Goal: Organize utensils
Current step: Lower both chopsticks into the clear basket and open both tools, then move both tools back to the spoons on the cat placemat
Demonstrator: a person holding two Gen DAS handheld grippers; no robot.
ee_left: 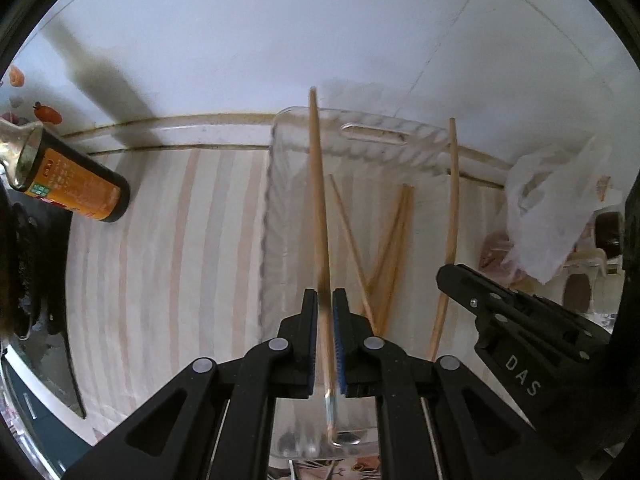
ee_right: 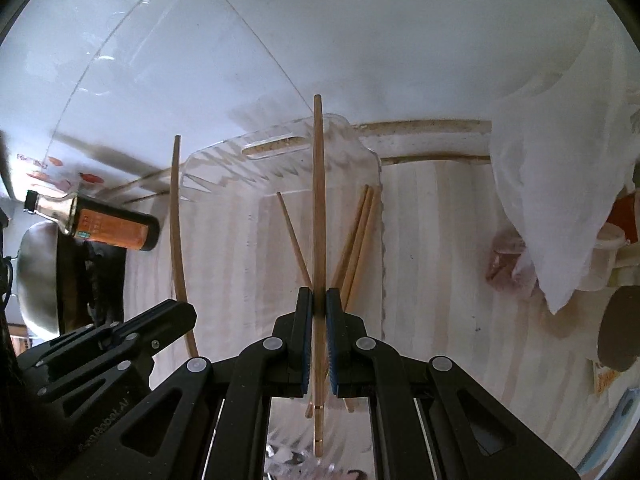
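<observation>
We had the left tool [ee_left: 325, 312] and right tool [ee_right: 319, 308] each clamped on a chopstick [ee_left: 318, 184] above the clear tray [ee_left: 276, 208], so we judged it best to lower both inside its walls before releasing.

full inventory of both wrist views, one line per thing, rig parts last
clear plastic tray: 1, transparent, on the striped counter by the wall
loose wooden chopsticks: 3, tan, lying in the tray
held wooden chopsticks: 2, tan, one in each claw, above the tray
sauce bottle: 1, dark with orange label, standing on the counter, to the left in both views
thin white plastic bag: 1, white, right of the tray
metal pot: 1, silver, far left
striped counter: 1, cream and beige
left claw: 1, black, shut on a chopstick
right claw: 1, black, shut on a chopstick
</observation>
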